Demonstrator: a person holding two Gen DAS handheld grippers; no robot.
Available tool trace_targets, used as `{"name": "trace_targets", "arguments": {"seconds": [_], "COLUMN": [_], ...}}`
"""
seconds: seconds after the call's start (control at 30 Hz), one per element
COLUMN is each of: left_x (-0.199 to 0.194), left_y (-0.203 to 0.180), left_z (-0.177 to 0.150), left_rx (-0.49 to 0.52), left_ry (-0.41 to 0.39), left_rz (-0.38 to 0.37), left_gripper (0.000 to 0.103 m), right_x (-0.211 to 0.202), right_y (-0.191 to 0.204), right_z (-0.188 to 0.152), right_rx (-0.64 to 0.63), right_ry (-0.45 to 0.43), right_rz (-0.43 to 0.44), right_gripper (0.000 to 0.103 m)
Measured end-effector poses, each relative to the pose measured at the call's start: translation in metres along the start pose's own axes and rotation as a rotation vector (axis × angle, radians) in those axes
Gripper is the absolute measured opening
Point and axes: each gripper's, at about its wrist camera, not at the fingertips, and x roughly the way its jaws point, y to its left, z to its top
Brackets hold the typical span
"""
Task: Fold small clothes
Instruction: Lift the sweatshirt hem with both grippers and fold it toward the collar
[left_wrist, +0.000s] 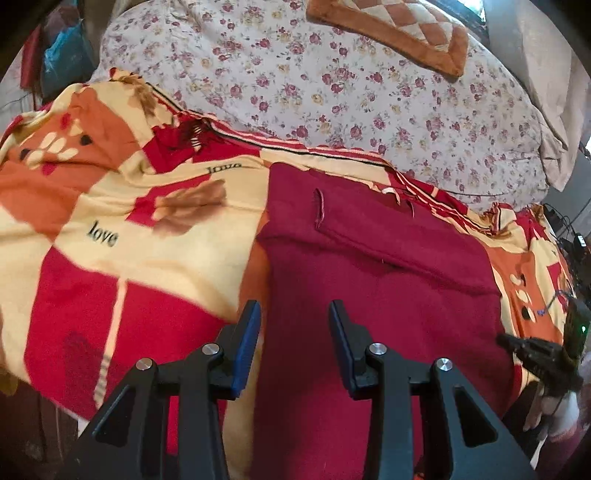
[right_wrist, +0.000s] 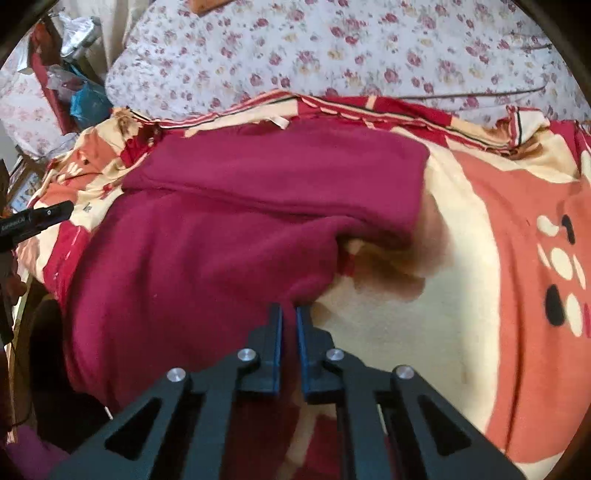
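Observation:
A maroon fleece garment (left_wrist: 369, 280) lies spread on a patterned red, orange and cream blanket (left_wrist: 110, 221); a sleeve is folded across its upper part. My left gripper (left_wrist: 294, 314) is open and empty, hovering over the garment's left edge. In the right wrist view the same garment (right_wrist: 207, 229) fills the left and centre. My right gripper (right_wrist: 289, 314) is shut on the garment's right-hand lower edge, with maroon cloth pinched between its blue pads (right_wrist: 300, 332). The right gripper's body also shows at the right edge of the left wrist view (left_wrist: 535, 350).
A floral quilt (left_wrist: 332, 81) lies bunched behind the blanket. An orange and cream checked cushion (left_wrist: 399, 33) sits on it at the back. Clutter and a blue bag (right_wrist: 86, 101) stand at the far left. Cables (left_wrist: 569, 229) lie at the far right.

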Motion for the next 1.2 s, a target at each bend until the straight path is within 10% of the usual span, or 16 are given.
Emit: {"name": "trace_targets", "arguments": {"seconds": [0.27, 0.4, 0.73, 1.2], "left_x": [-0.011, -0.015, 0.006, 0.028], "left_y": [0.015, 0.016, 0.007, 0.013], "left_z": [-0.049, -0.073, -0.128, -0.157], "left_rx": [-0.048, -0.045, -0.017, -0.070], "left_ry": [0.100, 0.148, 0.340, 0.439], "left_rz": [-0.042, -0.057, -0.045, -0.029], "left_gripper": [0.017, 0.017, 0.017, 0.017], "right_x": [-0.019, -0.042, -0.027, 0.005], "right_y": [-0.016, -0.015, 0.009, 0.032], "right_z": [-0.025, -0.043, -0.113, -0.129], "right_rx": [0.095, 0.122, 0.078, 0.050], "right_ry": [-0.012, -0.003, 0.240, 0.347], "right_rz": [0.043, 0.171, 0.182, 0.214], "right_gripper": [0.008, 0.054, 0.054, 0.054]}}
